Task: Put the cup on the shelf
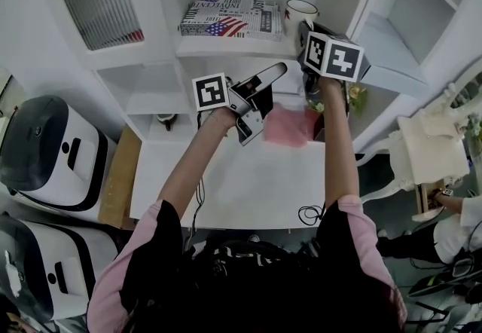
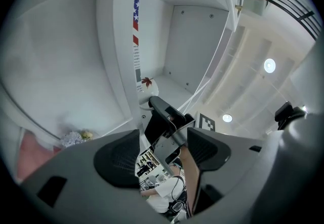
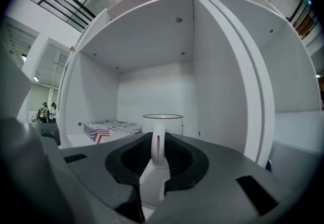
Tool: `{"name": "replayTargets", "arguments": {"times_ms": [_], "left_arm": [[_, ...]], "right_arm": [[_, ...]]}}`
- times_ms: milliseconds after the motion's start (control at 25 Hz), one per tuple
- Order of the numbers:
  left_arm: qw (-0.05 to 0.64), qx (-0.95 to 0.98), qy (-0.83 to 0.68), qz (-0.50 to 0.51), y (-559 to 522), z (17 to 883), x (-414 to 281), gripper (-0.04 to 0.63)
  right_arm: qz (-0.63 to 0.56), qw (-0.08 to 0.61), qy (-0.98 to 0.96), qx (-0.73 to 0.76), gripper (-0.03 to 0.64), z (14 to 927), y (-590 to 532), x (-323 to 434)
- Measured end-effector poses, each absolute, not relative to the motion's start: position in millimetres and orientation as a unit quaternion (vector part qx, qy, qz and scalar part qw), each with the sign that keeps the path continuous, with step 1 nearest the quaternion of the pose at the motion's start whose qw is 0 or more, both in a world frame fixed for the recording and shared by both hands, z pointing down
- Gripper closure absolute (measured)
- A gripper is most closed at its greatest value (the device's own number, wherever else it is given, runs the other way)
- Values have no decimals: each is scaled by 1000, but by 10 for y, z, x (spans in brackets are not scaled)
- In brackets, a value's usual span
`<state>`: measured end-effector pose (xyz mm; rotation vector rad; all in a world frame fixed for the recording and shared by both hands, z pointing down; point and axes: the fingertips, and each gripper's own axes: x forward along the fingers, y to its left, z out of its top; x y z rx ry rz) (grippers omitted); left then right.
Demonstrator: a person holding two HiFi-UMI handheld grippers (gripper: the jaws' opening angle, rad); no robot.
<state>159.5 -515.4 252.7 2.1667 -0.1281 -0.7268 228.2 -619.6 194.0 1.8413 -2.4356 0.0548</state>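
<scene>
A white cup (image 1: 300,9) with a dark red rim stands at the right end of the upper shelf (image 1: 226,46), beside the side wall. My right gripper (image 1: 305,29) reaches into that compartment, shut on the cup's handle. In the right gripper view the handle (image 3: 158,143) stands upright between the black pads, with the cup (image 3: 163,122) just beyond my right gripper (image 3: 158,161). My left gripper (image 1: 263,102) hovers lower, in front of the shelf unit. It is open, with nothing between its fingers (image 2: 119,159).
A flag-printed box (image 1: 226,19) lies on the same shelf left of the cup. A pink cloth (image 1: 286,126) and a cable (image 1: 309,213) lie on the white table (image 1: 241,188). White machines (image 1: 45,151) stand at the left and a white chair (image 1: 429,143) at the right.
</scene>
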Motion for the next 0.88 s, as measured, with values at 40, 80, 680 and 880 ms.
{"name": "replayTargets", "arguments": {"times_ms": [40, 80, 680, 880], "left_arm": [[415, 862, -52, -287, -5141, 2546, 1590, 301], [416, 862, -52, -286, -5127, 2560, 1582, 302], [285, 932, -80, -208, -4602, 2707, 1436, 304], [258, 944, -96, -179, -4278, 2920, 1313, 304]], "right_arm": [[15, 48, -796, 603, 528, 1941, -6208, 2279], [13, 51, -796, 602, 526, 1942, -6212, 2271], [-20, 32, -822, 568, 466, 2028, -5453, 2131], [-9, 28, -842, 539, 466, 2374, -4933, 1907]]}}
